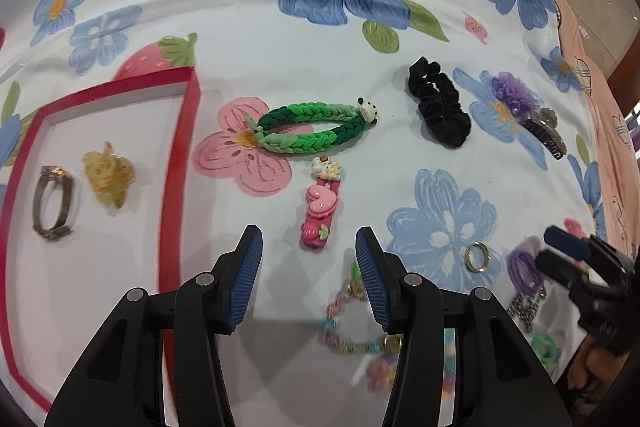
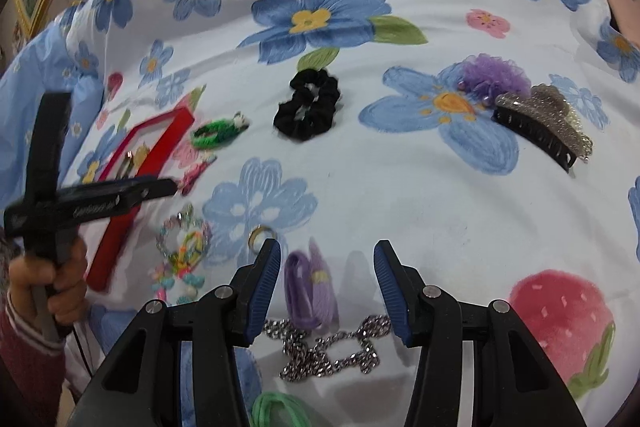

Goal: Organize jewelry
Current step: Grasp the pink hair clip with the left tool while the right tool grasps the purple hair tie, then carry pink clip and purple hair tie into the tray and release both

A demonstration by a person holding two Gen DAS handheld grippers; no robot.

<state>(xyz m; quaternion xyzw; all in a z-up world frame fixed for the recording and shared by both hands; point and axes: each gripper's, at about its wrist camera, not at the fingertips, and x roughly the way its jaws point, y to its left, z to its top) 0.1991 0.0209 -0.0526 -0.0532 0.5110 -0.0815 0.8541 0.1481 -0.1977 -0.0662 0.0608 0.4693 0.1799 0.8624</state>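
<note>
A red-rimmed tray point(image 1: 182, 163) holds a metal bracelet point(image 1: 52, 203) and a yellow hair claw point(image 1: 108, 177). My left gripper point(image 1: 309, 259) is open and empty, just short of a pink heart hair clip point(image 1: 320, 211), with a beaded bracelet point(image 1: 352, 323) below its jaws. My right gripper point(image 2: 327, 267) is open and empty over a purple hair tie point(image 2: 310, 287) and a silver chain point(image 2: 328, 351). A gold ring point(image 2: 260, 233) lies by its left finger. The tray point(image 2: 160, 147) also shows at the left of the right wrist view.
On the floral cloth lie a green braided band point(image 1: 312, 127), a black scrunchie point(image 1: 438, 105), a purple puff point(image 1: 514, 95) and a glittery claw clip point(image 1: 546, 133). A green hair tie point(image 2: 276, 411) lies at the near edge. The cloth's edge runs at the right.
</note>
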